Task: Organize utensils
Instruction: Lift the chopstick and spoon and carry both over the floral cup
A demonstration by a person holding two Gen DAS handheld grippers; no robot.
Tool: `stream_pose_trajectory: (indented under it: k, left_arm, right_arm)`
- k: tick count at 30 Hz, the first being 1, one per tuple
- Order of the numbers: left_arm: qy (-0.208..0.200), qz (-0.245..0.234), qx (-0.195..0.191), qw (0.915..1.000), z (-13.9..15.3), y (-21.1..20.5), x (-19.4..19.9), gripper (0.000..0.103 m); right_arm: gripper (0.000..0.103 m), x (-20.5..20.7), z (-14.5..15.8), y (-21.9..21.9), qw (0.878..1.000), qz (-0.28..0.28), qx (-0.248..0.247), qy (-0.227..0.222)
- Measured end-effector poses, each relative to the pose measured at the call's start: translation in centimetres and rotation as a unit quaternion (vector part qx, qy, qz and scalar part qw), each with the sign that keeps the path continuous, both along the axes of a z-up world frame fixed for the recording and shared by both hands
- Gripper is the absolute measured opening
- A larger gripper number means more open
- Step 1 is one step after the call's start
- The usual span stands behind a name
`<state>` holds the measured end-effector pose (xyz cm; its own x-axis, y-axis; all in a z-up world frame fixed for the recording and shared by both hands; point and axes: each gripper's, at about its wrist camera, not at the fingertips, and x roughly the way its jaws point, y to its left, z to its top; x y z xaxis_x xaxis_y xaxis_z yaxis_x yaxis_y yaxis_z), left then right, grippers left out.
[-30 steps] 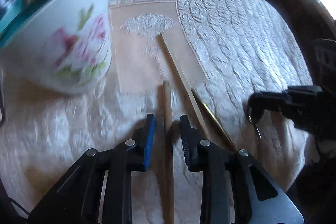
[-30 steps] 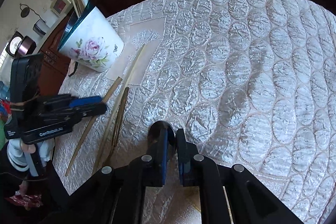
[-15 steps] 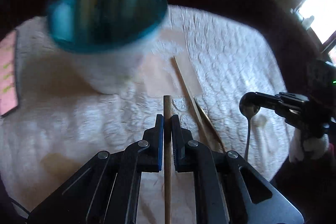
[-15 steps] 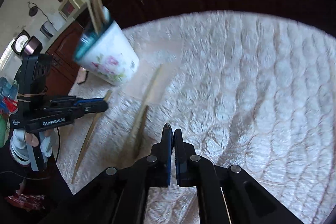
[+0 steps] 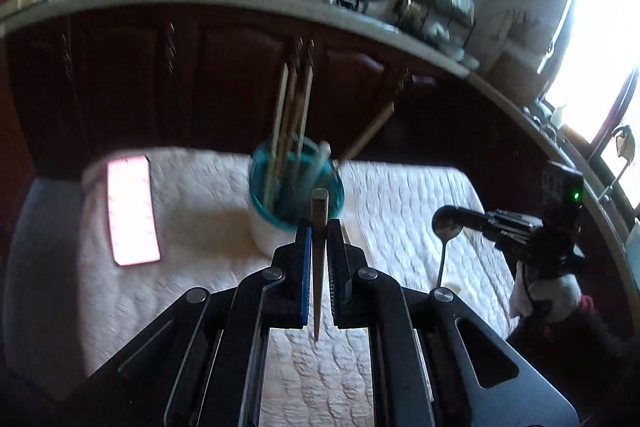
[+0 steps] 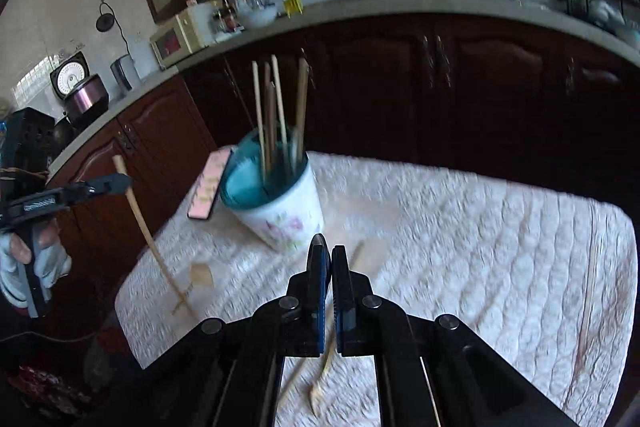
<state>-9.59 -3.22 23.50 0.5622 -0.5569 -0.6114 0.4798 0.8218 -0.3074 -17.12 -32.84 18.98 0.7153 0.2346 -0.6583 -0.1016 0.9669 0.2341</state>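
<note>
Because both belong in the floral cup (image 5: 296,187) at twelve o'clock, my left tongs (image 5: 319,239) clamp a chopstick (image 5: 319,267), my right tongs (image 6: 325,263) a spoon (image 5: 447,227).

Dim kitchen, blown-out window (image 5: 600,27) glare at right, motion blur, dark fisheye edges

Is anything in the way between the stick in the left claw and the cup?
Only the sticks already standing in the cup. The chopstick in the left gripper has open air up to the rim, and the upright chopsticks fill part of the mouth.
</note>
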Motion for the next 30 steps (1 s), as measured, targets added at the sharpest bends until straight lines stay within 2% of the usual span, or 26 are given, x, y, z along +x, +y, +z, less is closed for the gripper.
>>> stream_pose_trajectory:
  k: [5,16,21,26,30]
  left_arm:
    - [-0.029,0.021,-0.009,0.9993,3.0,1.8,0.2,0.006]
    - [-0.091,0.04,-0.005,0.9951,8.0,1.6,2.1,0.006]
    - [-0.101,0.05,0.001,0.9936,8.4,0.8,4.0,0.006]
    - [-0.114,0.064,0.023,0.9912,7.7,-0.6,6.1,0.006]
    - [-0.116,0.073,0.027,0.9902,6.7,-1.5,7.5,0.006]
  right_arm:
    - [0.002,1.5,2.5,2.5,0.999,-0.011,-0.03,-0.027]
    - [0.002,5.1,6.1,4.9,0.993,-0.049,-0.076,-0.075]
    - [0.002,7.3,6.8,5.6,0.989,-0.06,-0.105,-0.084]
    - [0.002,9.1,6.9,6.1,0.987,-0.071,-0.112,-0.094]
    - [0.002,10.7,7.1,7.2,0.979,-0.075,-0.147,-0.12]
